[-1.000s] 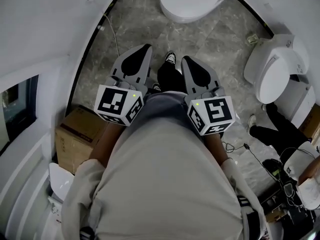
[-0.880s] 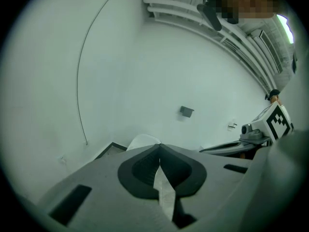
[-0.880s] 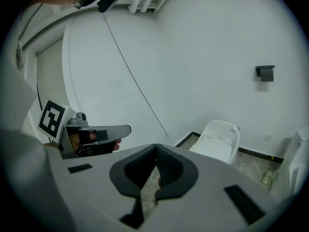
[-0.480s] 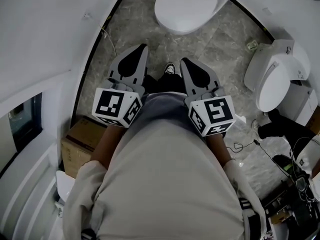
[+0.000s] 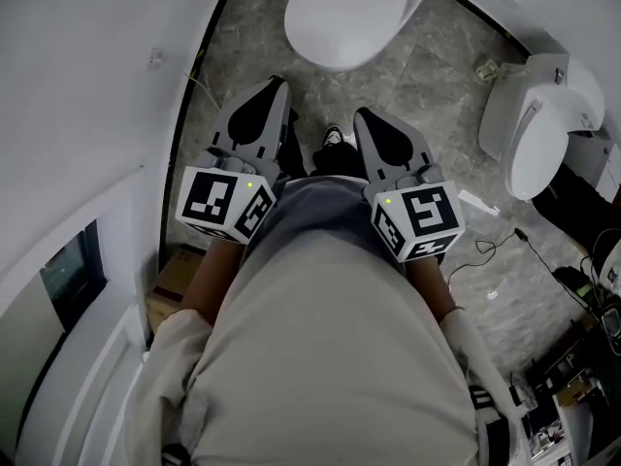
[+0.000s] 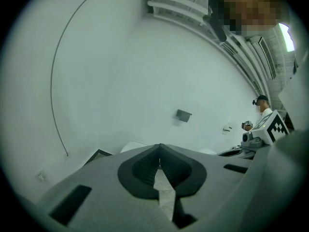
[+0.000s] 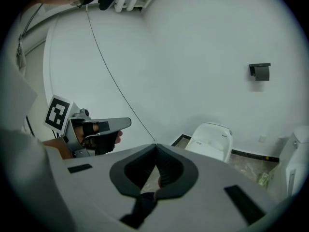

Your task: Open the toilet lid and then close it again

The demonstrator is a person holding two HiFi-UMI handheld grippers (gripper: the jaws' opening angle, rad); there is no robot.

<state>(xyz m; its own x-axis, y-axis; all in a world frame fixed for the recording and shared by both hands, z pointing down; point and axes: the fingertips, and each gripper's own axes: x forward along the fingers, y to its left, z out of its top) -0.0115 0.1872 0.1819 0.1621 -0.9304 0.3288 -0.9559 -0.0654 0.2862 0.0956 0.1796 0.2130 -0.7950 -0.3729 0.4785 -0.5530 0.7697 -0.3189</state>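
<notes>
You held both tools out level in front of your waist, side by side and well apart, each pointing to the far side of the room. Your left tool (image 5: 276,87) had its jaws pressed together with nothing between them, and the left gripper view showed the tips meeting in front of a bare white wall. Your right tool (image 5: 363,115) was likewise pressed together and pinched nothing; its two dark pads met at the tip. The toilet lid (image 5: 344,8) lay flat and shut on its bowl at the far edge of the head view, beyond both tools and touched by neither. It sat slightly to the right of your left tool's tip. Grey marbled floor (image 5: 437,66) lay between the tools and the toilet, and your shoe (image 5: 333,137) showed on it between the two tools. A second toilet (image 5: 539,134) stood on the right against the wall. A cardboard box (image 5: 179,270) sat low on the left, and thin cables (image 5: 490,249) trailed over the floor on the near right.
</notes>
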